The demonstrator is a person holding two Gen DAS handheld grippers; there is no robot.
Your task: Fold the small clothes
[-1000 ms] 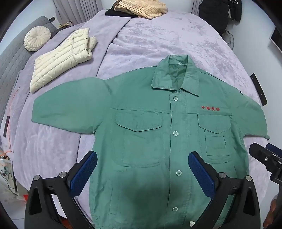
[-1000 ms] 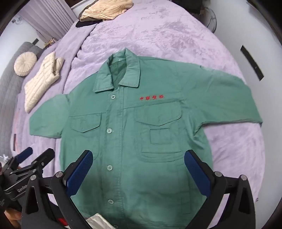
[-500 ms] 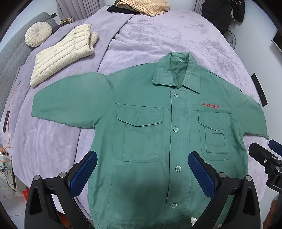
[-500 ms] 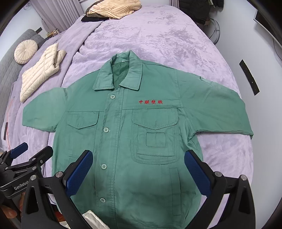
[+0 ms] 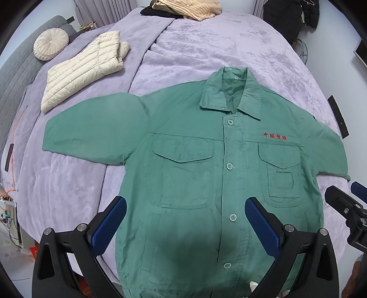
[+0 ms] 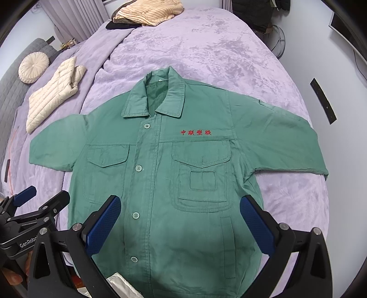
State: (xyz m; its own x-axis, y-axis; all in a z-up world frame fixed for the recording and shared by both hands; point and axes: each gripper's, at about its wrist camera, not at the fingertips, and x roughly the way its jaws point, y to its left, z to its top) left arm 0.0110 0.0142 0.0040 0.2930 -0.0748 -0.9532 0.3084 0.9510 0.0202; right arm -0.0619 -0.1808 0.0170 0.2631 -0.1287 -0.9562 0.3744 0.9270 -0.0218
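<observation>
A green button-up work jacket point(image 5: 195, 174) with red embroidered characters lies flat and face up on the purple bedspread point(image 5: 206, 52), sleeves spread out. It also shows in the right wrist view point(image 6: 183, 183). My left gripper point(image 5: 185, 220) hovers open and empty above the jacket's lower front. My right gripper point(image 6: 181, 220) hovers open and empty above the lower right front. The right gripper appears at the right edge of the left wrist view point(image 5: 344, 201); the left gripper shows at the left edge of the right wrist view point(image 6: 34, 204).
A cream puffer jacket point(image 5: 82, 68) lies on the bed at far left. A round cushion point(image 5: 51, 44) rests by the grey headboard. A pile of beige and dark clothes point(image 5: 183, 9) sits at the far end. Floor shows at the bed's right point(image 6: 332, 68).
Both grippers have risen and tilted a little, so the jacket sits slightly lower in view. The jacket has not moved. Both grippers stay open.
</observation>
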